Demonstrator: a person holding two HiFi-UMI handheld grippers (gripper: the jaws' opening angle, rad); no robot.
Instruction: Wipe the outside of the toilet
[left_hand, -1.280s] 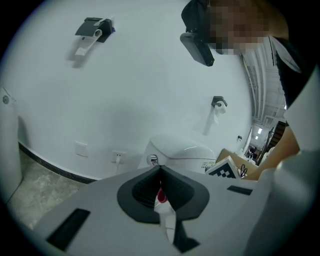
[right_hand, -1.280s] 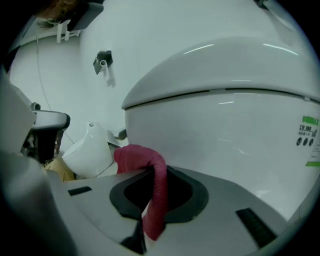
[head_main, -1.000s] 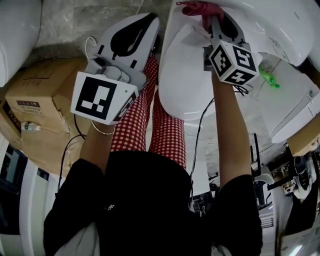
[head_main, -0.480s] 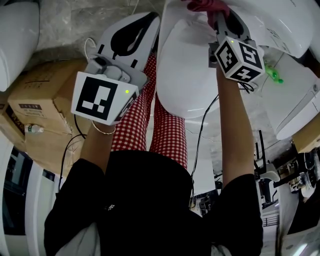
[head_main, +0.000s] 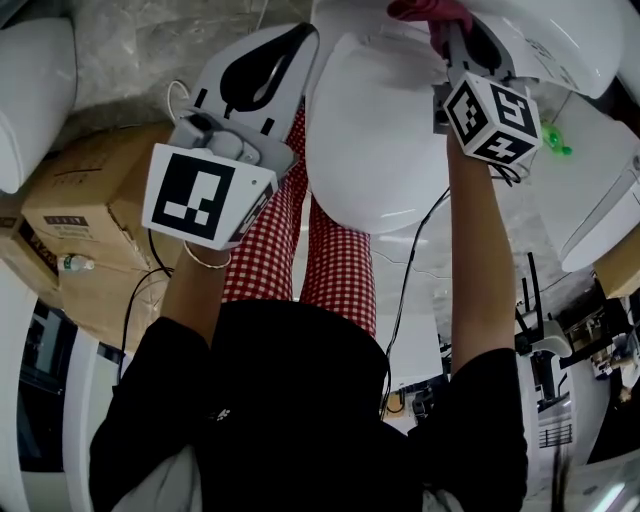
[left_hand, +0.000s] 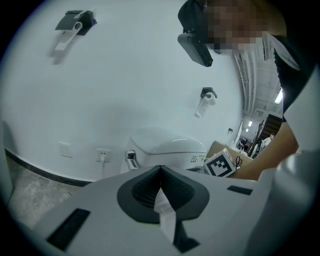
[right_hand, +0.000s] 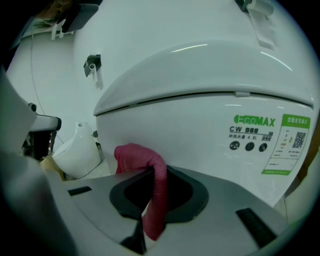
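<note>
Against the toilet (right_hand: 210, 150) side, below the lid seam (right_hand: 200, 96): right hand-held gripper (right_hand: 159, 176) clamps red cloth (right_hand: 132, 155), which has slid further along the shell in the last second. Left hand-held gripper (left_hand: 160, 172) closed, idle left of toilet. Wiping under way

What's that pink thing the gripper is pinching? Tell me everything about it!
It is a dark pink cloth, soft and fuzzy like a small towel. The right hand-held gripper is shut on it. A bunched end pokes out past the jaws, and a strip of it hangs down between them. The bunched end looks pressed against the shiny white toilet, just below the lid's seam. In the head view only a little of it shows beyond the gripper.
</note>
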